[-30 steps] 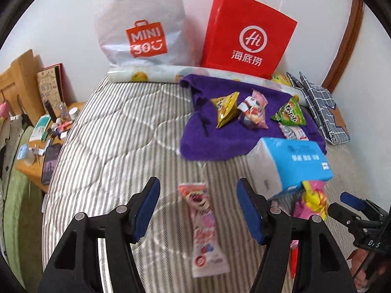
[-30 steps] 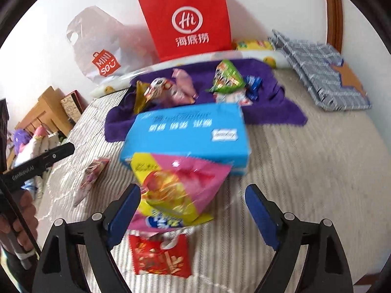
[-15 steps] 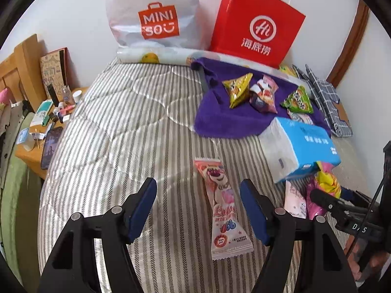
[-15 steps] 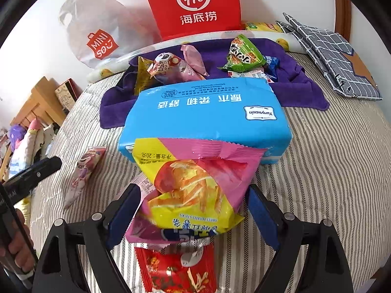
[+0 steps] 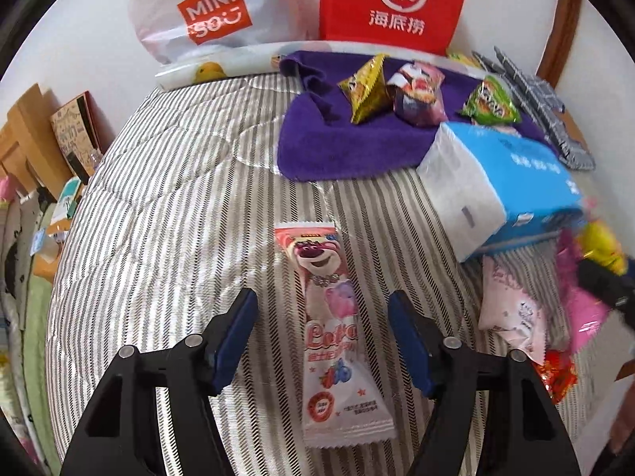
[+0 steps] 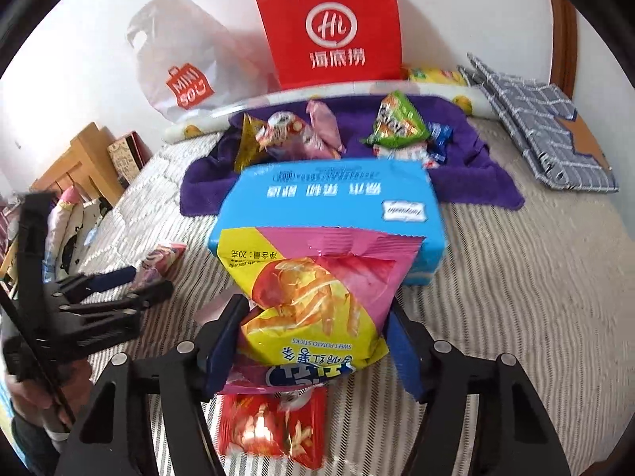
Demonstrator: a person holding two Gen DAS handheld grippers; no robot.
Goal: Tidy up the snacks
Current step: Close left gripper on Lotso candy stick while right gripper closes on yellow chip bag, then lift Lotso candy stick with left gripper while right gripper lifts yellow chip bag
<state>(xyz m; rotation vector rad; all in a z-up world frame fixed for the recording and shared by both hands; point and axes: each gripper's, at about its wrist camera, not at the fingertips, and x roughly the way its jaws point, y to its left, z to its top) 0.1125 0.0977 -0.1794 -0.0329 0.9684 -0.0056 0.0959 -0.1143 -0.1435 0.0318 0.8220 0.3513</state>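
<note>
Several snacks already lie on the purple towel (image 5: 349, 150) at the bed's far edge. Left tongs (image 5: 321, 341), jaws closing, straddle the pink candy bar (image 5: 333, 337) without touching. Right tongs (image 6: 317, 341) are closing on the chips bag (image 6: 313, 297), pads at its sides. The red packet (image 6: 274, 428) remains.

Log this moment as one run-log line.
left tool: closing, straddling bear candy packet | right tool: closing on sweet potato sticks bag

bed: striped quilted mattress (image 5: 166, 214) bears everything
far edge: white plastic shopping bag (image 5: 206, 8) stands left of red paper carrier bag (image 5: 393, 0), both against the wall
purple towel (image 5: 337, 146): before the bags, carrying several small snack packets
blue tissue pack (image 6: 337, 206): just before the towel
pink-and-yellow sweet potato stick bag (image 6: 317, 297): leaning on the pack's near side, over a red snack packet (image 6: 274, 428)
long pink bear-print candy packet (image 5: 333, 329): left of the tissue pack, apart
pale pink pouch (image 5: 512, 309): seemingly tucked below the pack's corner
</note>
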